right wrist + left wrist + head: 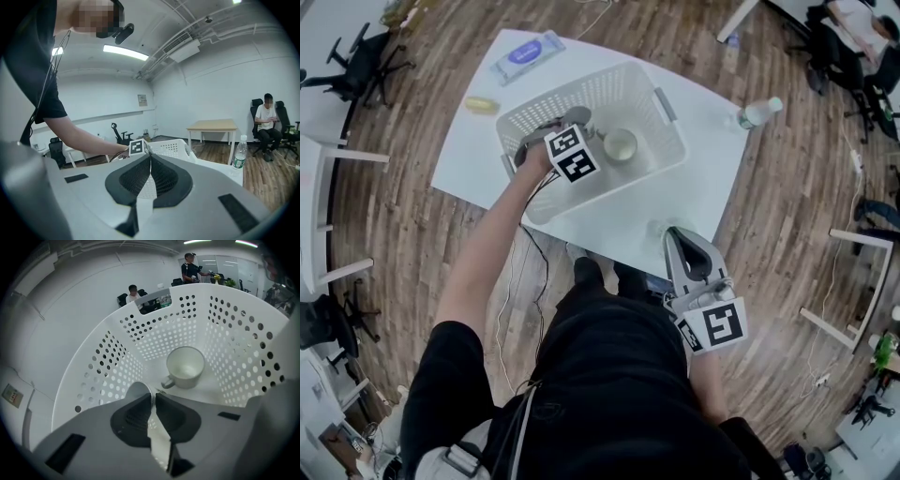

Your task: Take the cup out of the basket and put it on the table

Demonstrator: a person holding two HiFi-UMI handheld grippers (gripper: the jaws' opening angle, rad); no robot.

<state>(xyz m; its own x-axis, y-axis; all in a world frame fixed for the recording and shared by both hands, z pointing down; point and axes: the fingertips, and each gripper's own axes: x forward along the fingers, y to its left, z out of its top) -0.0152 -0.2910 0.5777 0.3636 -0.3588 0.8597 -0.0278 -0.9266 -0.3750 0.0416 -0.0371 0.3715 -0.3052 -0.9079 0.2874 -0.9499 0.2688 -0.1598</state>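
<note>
The cup (137, 391) sits low in the basket (234, 333), its rim pinched between the left gripper's (153, 397) jaws, and a second cup (186, 366) stands just right of it. The right gripper (149, 158), clenched and empty, hangs near the table's (712, 159) front edge.

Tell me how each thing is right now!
left gripper: shut on rim of grey cup.
right gripper: shut, empty.
grey cup: gripped, inside basket.
mug: upright, empty, loose in basket.
basket: upright, holding both cups.
bottle: upright, capped.
</note>
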